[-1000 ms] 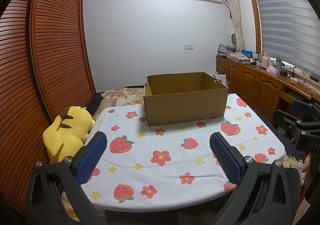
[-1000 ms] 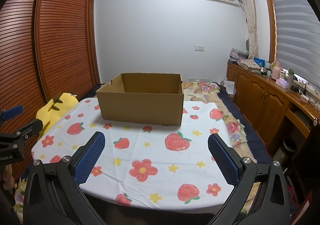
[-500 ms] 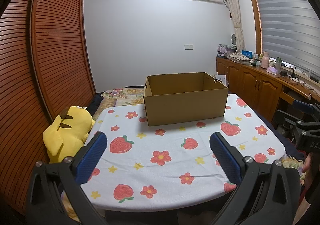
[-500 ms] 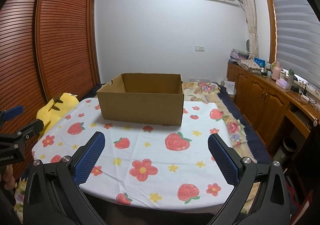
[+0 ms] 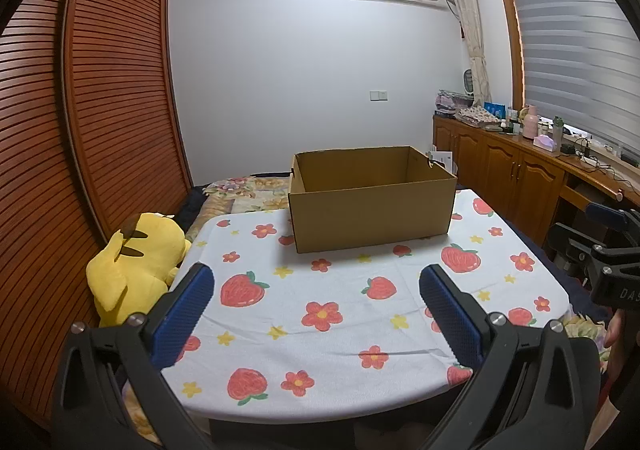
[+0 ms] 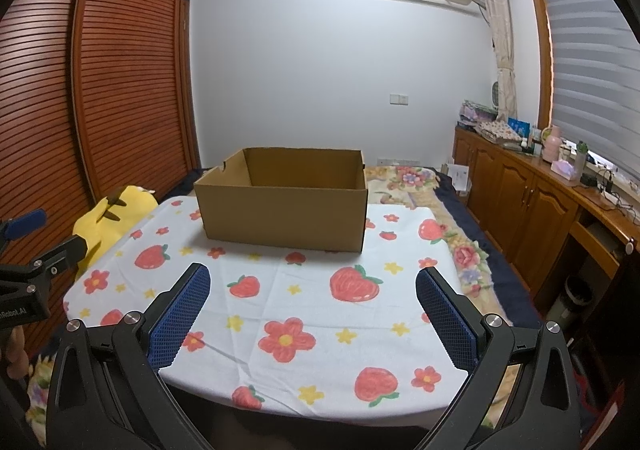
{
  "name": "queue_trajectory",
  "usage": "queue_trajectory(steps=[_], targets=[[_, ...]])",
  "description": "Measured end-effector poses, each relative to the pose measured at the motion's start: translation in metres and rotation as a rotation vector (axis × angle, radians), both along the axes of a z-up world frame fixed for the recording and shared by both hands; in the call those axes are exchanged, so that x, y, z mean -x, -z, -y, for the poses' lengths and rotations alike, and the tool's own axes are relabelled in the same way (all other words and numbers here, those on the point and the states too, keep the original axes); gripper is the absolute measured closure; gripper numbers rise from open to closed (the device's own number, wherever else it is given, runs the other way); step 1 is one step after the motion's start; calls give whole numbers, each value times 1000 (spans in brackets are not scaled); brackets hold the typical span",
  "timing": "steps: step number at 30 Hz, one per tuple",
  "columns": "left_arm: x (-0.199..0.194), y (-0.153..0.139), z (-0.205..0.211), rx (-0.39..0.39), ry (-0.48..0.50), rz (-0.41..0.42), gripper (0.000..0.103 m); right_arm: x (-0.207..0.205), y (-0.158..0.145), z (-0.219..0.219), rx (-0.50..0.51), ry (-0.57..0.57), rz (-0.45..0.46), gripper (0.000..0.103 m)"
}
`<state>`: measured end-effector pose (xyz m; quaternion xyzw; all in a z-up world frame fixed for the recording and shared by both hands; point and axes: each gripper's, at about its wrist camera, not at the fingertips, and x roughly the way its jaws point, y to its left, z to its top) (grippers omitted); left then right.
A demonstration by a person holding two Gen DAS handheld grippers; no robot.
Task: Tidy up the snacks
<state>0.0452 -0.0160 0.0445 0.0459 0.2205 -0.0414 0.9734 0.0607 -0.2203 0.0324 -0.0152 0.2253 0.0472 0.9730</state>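
So the open brown cardboard box (image 5: pixel 370 205) sits at the far side of the table, on the white cloth with strawberry and flower print (image 5: pixel 320 306). Left gripper (image 5: pixel 316 302) and right gripper (image 6: pixel 312 304) both hover at the near edge, jaws wide apart, holding nothing. Yellow plush toy (image 5: pixel 136 262) lies off the table's left side.

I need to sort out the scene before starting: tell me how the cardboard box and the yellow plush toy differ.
The cardboard box is brown, rigid and straight-edged; the yellow plush toy is soft and rounded. The box stands on the strawberry-print tablecloth with its top open; the toy sits off the table beside the slatted wooden wardrobe. The box looks larger. Neither is touched by a gripper.
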Motion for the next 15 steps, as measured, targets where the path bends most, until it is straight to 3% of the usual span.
queue_trajectory(steps=[15], targets=[[1,-1,-1,1,-2,3,0,0,0,-1,0,1,0,0]])
